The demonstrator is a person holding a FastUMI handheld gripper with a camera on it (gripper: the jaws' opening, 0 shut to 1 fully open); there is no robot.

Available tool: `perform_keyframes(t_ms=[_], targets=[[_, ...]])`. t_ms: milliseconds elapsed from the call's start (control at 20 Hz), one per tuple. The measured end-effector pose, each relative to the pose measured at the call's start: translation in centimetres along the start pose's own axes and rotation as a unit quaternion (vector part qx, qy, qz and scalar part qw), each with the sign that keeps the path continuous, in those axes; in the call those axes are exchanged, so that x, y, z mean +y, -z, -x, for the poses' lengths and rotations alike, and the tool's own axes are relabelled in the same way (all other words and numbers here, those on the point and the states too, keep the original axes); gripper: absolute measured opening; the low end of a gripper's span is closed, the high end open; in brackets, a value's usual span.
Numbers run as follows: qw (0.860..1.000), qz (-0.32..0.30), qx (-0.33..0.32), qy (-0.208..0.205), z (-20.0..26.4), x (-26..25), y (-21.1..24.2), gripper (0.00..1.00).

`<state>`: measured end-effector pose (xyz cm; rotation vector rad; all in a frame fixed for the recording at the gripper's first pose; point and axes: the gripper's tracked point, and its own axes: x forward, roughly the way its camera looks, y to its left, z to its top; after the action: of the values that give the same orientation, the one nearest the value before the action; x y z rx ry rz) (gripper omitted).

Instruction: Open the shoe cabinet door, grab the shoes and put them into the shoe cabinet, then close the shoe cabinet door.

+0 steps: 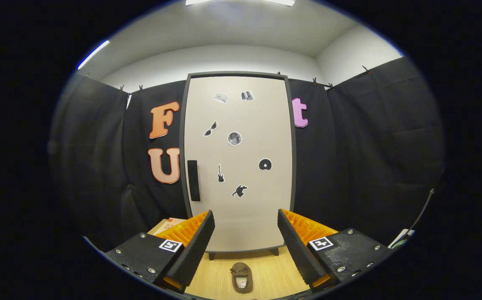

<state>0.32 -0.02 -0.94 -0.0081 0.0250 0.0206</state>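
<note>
- The shoe cabinet [239, 162] stands upright against the booth's black cloth wall, straight beyond the fingers, its door [249, 200] closed flush inside a dark frame.
- A dark vertical handle [193, 180] sits at the door's left edge, about mid-height; judging by that, the hinges are on the right and the handle is the place to take hold.
- The door looks like a stiff, flat, light panel that should swing with a steady pull; its smooth face offers no other grip.
- The shoe [241, 277] lies on the wooden floor [266, 271] in front of the cabinet, between the fingers and close to the camera. It looks like a small brown slipper-type shoe, probably soft and light, though it is too small to be sure; pinching its upper rim seems the best hold.
- The gripper [245, 233] hangs with its fingers spread wide and nothing between them.
- Small picture stickers [234, 138] dot the door; none carries legible writing. A cardboard box [166, 225] sits low to the left of the cabinet with print too small to read.
</note>
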Motion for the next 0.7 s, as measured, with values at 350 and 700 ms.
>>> perform_keyframes(t_ms=[350, 700], targets=[[1.0, 0.0, 0.001, -0.007, -0.5, 0.3, 0.2, 0.95], [1.0, -0.005, 0.004, -0.026, -2.8, 2.9, 0.3, 0.95]])
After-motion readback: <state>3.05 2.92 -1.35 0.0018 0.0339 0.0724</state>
